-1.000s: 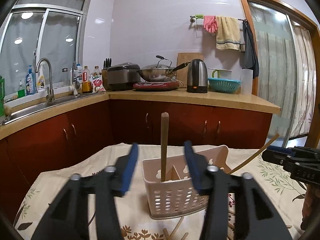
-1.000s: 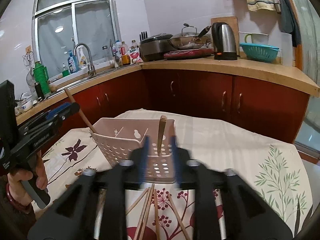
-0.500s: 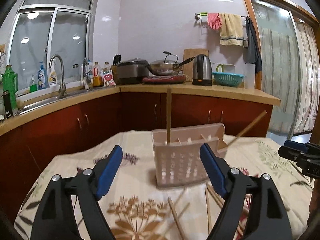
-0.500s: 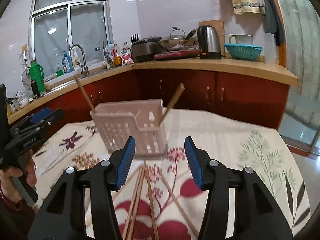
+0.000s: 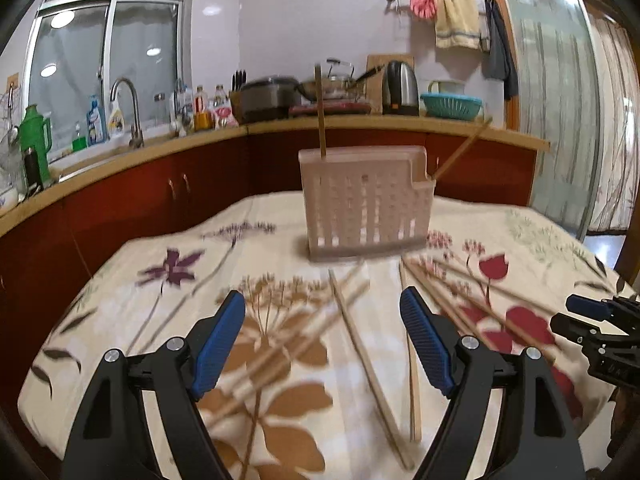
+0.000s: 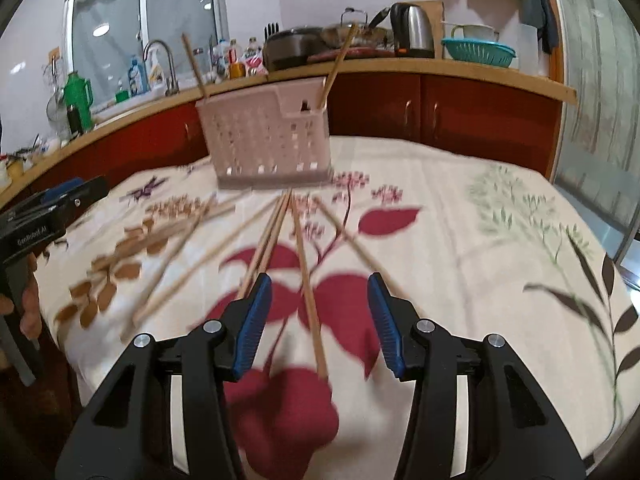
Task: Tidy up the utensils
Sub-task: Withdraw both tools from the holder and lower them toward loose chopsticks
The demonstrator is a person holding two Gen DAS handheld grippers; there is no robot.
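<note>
A long kitchen counter (image 5: 360, 124) runs behind the table, with a sink tap (image 5: 128, 108), a green jug (image 5: 35, 136), bottles, a dark cooker (image 5: 272, 98), a pan, a shiny kettle (image 5: 400, 88) and a teal bowl (image 5: 451, 106) on it. Towels and a pink glove hang on a rail on the wall. Nothing stands between the claws and the sticks.

The table (image 6: 480, 240) has a flowered cloth on it. A pale plastic basket (image 5: 366, 204) with little holes stands toward the far edge of the table. One chopstick stands straight up in its left part and one leans out of its right part. Many loose chopsticks (image 6: 308, 280) lie spread on the cloth in front of the basket, fanning toward the near edge.

The left claw (image 5: 322, 340) is released and its jaws have just been opening wide, with nothing held; two chopsticks lie on the cloth under the gap between its blue pads. The right claw (image 6: 320, 316) is also released, holding nothing; its jaws have just opened a bit more. One chopstick lies on the cloth below its gap, and a pair runs beside its left pad.

In the right wrist view the left claw's black side shows white writing that looks like "GenRobot.AI"
</note>
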